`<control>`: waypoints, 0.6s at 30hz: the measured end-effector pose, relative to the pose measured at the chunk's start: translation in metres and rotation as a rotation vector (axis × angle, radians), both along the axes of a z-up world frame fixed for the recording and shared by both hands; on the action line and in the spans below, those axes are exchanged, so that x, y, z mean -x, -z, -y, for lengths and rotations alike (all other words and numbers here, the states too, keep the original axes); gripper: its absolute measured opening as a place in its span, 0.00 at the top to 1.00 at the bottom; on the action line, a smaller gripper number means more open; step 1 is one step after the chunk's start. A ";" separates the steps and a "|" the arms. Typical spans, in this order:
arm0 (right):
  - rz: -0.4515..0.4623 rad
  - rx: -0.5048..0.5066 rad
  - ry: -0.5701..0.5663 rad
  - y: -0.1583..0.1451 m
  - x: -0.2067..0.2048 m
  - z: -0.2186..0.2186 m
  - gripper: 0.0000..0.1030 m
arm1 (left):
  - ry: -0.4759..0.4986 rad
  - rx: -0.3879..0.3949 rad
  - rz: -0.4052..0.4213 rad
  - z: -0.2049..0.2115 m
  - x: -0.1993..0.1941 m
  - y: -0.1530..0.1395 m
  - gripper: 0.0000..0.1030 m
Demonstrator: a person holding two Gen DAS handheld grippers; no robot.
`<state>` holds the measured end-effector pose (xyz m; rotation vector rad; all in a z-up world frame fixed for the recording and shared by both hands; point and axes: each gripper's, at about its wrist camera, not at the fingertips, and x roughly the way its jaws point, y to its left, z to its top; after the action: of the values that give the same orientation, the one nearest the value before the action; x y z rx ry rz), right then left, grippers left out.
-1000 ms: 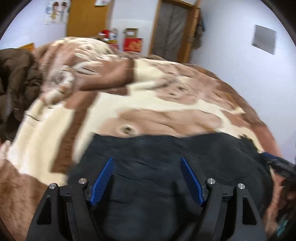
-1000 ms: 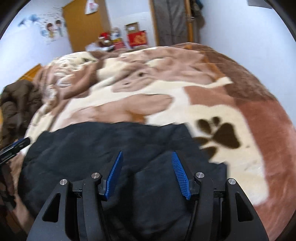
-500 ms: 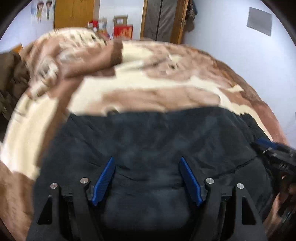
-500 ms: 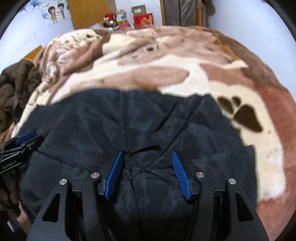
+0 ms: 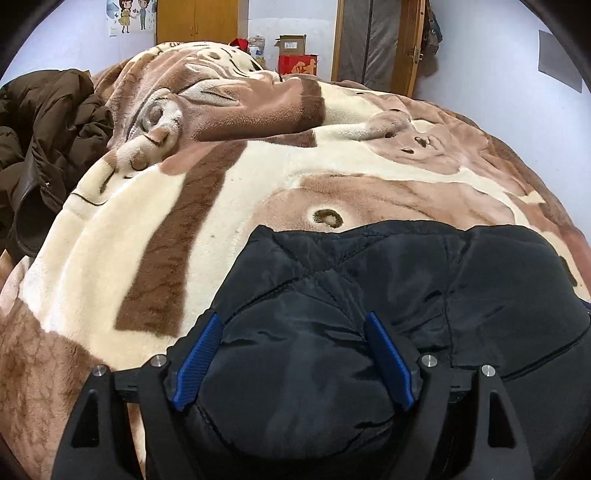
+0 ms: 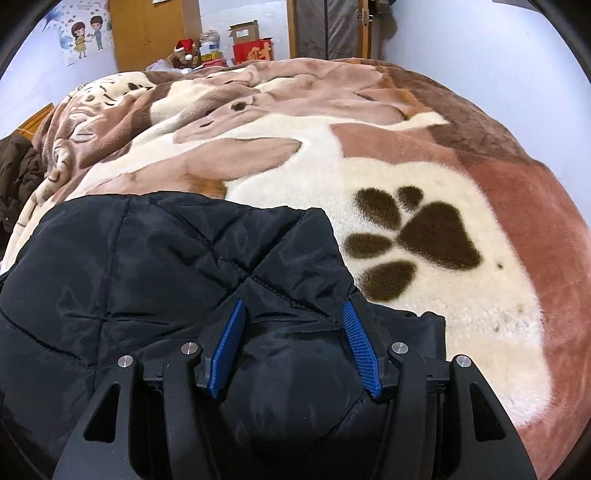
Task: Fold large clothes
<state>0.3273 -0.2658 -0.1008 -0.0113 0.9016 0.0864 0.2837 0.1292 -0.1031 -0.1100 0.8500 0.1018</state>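
My left gripper (image 5: 291, 325) sits low over the near edge of the bed, its blue pads (image 5: 199, 354) spread wide with a puffed fold of the black quilted jacket (image 5: 424, 288) bulging up between them. The jaws have just been opening further, and the padding fills the gap; the pads stand against the bulge, but I cannot tell whether they press it. My right gripper (image 6: 293, 314) is narrower, its blue pads (image 6: 360, 345) set on either side of a bunched ridge of the same jacket (image 6: 147, 266), the fabric creased and drawn in between them, so I take it as pinched there.

The jacket lies at the near edge of the bed on a plush blanket (image 5: 229, 177), spread across between my two grippers, with its diamond stitching showing on the upper layer. In the right view its far edge ends just beside a dark paw print (image 6: 413, 240) on the cream part of the blanket.

Farther off, at the left edge of the bed, a brown coat (image 5: 48, 136) lies crumpled. Beyond the far edge stand a red box (image 5: 297, 63), a cardboard box (image 5: 291, 42), a wooden wardrobe (image 5: 197, 20) and a doorway (image 5: 376, 40).
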 end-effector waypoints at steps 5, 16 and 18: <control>0.004 0.000 0.003 0.000 0.002 0.000 0.46 | -0.001 -0.009 0.002 0.000 0.002 0.000 0.20; 0.007 -0.007 0.002 0.003 0.001 0.000 0.46 | -0.003 -0.007 0.000 0.000 -0.001 0.005 0.20; 0.002 0.000 0.001 0.003 0.000 -0.001 0.46 | -0.006 -0.009 -0.006 0.000 -0.002 0.005 0.20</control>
<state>0.3276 -0.2645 -0.1036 -0.0112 0.8997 0.0850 0.2861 0.1290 -0.1081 -0.1034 0.8549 0.1114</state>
